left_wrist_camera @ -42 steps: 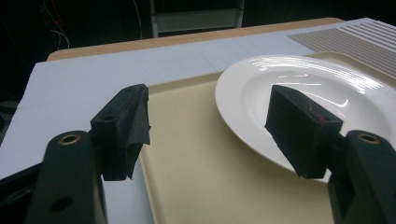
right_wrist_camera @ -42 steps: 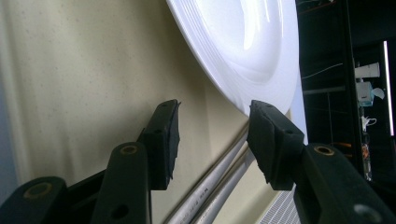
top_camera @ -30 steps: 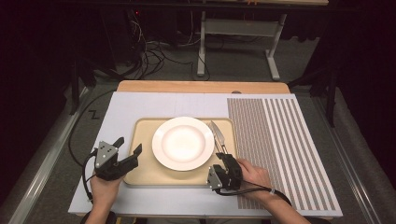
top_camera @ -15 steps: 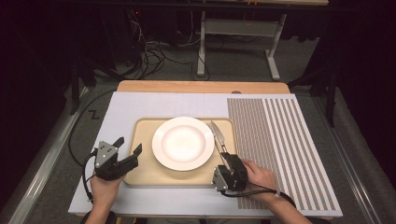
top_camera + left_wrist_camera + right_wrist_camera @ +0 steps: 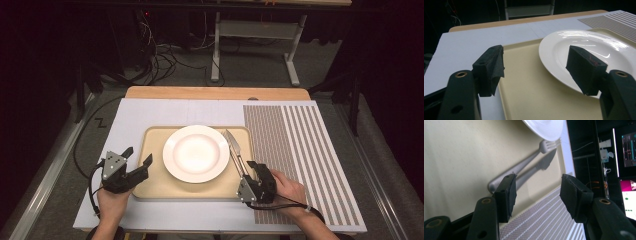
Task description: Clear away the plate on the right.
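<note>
At the far left of the high view, the left gripper (image 5: 136, 161) hovers over the left edge of the cream tray (image 5: 155, 185), its fingers (image 5: 491, 67) spread wide with nothing between them; in the left gripper view one finger stands over the tray's left rim and the other in front of the white plate (image 5: 599, 47). The plate (image 5: 196, 153) sits in the middle of the tray, which rests on a pale mat (image 5: 150, 112) covering the surface. Just right of the plate lie a fork (image 5: 242, 165) and a knife (image 5: 233, 142), side by side and close together on the tray's right strip — the fork's tines reach the plate's rim in the right gripper view (image 5: 546, 145), the knife (image 5: 544, 163) beside it. The right gripper (image 5: 252, 167) sits at the handle ends, and its fingers (image 5: 507, 192) have just been opening — they stand apart, gripping nothing, with the handle ends just beyond one finger. To the right lies a striped placemat (image 5: 305, 150).
</note>
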Available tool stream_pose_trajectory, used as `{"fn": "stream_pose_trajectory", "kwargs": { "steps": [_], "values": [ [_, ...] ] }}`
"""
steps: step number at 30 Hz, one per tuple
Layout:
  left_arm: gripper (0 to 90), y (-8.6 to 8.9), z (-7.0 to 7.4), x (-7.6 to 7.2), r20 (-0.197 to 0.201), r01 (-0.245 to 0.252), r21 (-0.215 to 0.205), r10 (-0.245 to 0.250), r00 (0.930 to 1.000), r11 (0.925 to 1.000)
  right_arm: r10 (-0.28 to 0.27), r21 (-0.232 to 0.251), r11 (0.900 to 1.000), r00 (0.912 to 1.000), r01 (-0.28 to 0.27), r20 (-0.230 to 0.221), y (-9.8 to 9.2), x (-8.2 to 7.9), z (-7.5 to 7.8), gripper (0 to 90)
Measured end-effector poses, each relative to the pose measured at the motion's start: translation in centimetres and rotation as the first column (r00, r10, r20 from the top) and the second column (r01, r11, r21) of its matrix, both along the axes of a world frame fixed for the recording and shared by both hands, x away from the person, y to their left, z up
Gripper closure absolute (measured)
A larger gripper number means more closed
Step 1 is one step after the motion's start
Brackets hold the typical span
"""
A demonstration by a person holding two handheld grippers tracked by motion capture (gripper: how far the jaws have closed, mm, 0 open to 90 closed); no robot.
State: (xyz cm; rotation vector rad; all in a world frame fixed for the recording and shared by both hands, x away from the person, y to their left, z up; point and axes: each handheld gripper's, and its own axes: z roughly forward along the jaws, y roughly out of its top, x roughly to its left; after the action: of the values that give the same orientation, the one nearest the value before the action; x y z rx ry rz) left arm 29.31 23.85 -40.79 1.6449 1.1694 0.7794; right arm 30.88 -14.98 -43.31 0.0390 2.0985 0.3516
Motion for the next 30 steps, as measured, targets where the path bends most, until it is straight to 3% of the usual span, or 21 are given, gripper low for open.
{"fn": "stream_pose_trajectory", "kwargs": {
  "steps": [30],
  "values": [
    [31.0, 0.0, 0.0, -0.1, 0.003, 0.000, -0.008, 0.000, 1.0000, 1.0000, -0.090, 0.040, 0.995, 0.9959, 0.090, -0.006, -3.9, 0.0, 0.0, 44.5]
  ]
}}
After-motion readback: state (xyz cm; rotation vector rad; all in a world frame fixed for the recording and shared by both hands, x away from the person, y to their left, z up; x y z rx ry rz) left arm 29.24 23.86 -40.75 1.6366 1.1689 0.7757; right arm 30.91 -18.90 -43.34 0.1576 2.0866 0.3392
